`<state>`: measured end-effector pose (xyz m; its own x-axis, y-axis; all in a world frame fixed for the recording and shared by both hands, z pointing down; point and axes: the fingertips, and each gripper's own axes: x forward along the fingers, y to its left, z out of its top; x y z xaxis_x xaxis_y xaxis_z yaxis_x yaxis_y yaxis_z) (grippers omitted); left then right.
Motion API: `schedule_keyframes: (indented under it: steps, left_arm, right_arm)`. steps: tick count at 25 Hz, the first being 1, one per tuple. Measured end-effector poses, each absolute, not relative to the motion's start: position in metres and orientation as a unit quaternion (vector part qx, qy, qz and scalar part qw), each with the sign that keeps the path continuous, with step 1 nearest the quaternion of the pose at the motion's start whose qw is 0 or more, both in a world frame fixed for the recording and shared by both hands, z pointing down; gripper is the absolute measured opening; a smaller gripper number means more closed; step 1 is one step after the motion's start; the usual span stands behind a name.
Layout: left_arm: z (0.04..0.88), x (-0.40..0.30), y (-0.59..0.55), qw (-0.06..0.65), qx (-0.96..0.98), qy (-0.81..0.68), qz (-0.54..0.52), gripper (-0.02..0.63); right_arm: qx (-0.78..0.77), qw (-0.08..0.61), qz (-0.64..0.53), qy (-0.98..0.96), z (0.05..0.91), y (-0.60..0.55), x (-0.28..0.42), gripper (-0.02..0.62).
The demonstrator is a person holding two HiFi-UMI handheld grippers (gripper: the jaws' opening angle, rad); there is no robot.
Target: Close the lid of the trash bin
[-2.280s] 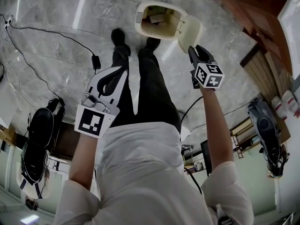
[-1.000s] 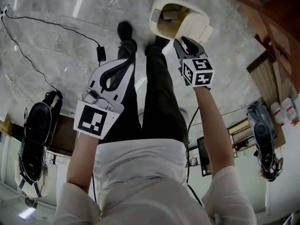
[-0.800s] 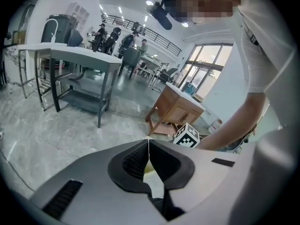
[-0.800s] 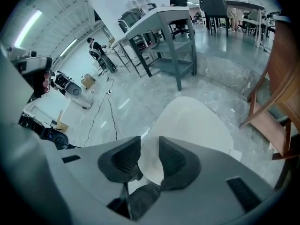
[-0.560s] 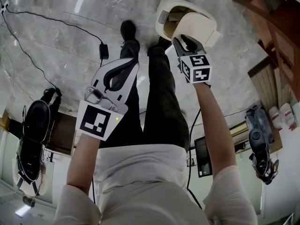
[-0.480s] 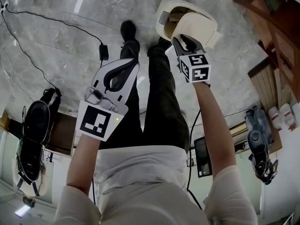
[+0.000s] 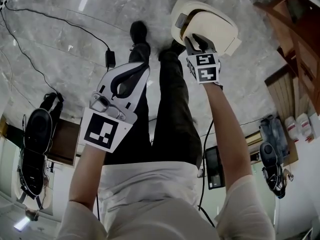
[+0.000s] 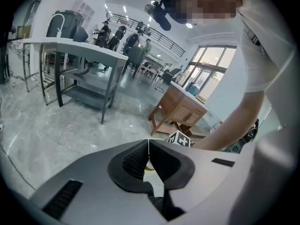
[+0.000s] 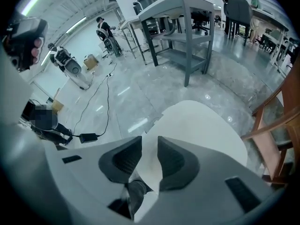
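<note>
Two seconds and a bit, and we've gone from a lid [image 7: 212,24] flung wide open to one swung right over the trash bin [image 7: 175,30], up at twelve-to-one o'clock in the head view. Only a sliver of the opening shows at the bin's nine o'clock edge. The right gripper [image 7: 196,38] has come down with the lid and sits over its top. Its jaws have just been closing a little but stand spread, with the cream lid showing in the gap beyond them and nothing pinched, as far as we can tell. The left gripper [image 8: 148,145] hangs at about nine o'clock, jaws pressed together on nothing. We'd call this nearly done: one last push should seat the lid.

Underfoot we have a polished grey marble floor [image 7: 60,44], streaked with reflected ceiling lights, and a corded power adapter [image 7: 109,60] lying at ten o'clock. Around us it's a big bright hall, with a grey metal table [image 8: 84,50] and a wooden cabinet [image 8: 180,104] in the left gripper view.
</note>
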<state>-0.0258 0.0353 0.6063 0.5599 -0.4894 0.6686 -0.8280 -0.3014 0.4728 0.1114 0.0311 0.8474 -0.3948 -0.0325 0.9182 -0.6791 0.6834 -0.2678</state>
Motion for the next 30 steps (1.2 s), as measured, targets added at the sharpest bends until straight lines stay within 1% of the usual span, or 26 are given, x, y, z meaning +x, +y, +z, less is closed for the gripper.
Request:
schedule_keyframes:
  steps: [13, 17, 18, 19, 24, 30]
  left_arm:
    - [0.629, -0.037, 0.039, 0.423, 0.777, -0.42, 0.204, 0.018]
    - [0.634, -0.042, 0.039, 0.424, 0.776, -0.419, 0.204, 0.018]
    - [0.635, -0.044, 0.039, 0.425, 0.775, -0.42, 0.204, 0.018]
    - [0.635, -0.046, 0.038, 0.425, 0.775, -0.421, 0.203, 0.018]
    - [0.633, -0.051, 0.037, 0.418, 0.779, -0.42, 0.203, 0.018]
    - [0.626, -0.055, 0.038, 0.411, 0.784, -0.417, 0.204, 0.018]
  right_arm:
    - [0.241, 0.526, 0.331, -0.745, 0.884, 0.032, 0.107, 0.117]
    - [0.26, 0.54, 0.328, -0.73, 0.896, 0.027, 0.113, 0.076]
    - [0.266, 0.541, 0.327, -0.728, 0.896, 0.025, 0.113, 0.052]
    - [0.27, 0.541, 0.328, -0.726, 0.896, 0.024, 0.112, 0.049]
    - [0.267, 0.539, 0.334, -0.726, 0.893, 0.026, 0.11, 0.052]
    - [0.284, 0.529, 0.324, -0.731, 0.865, 0.016, 0.107, 0.052]
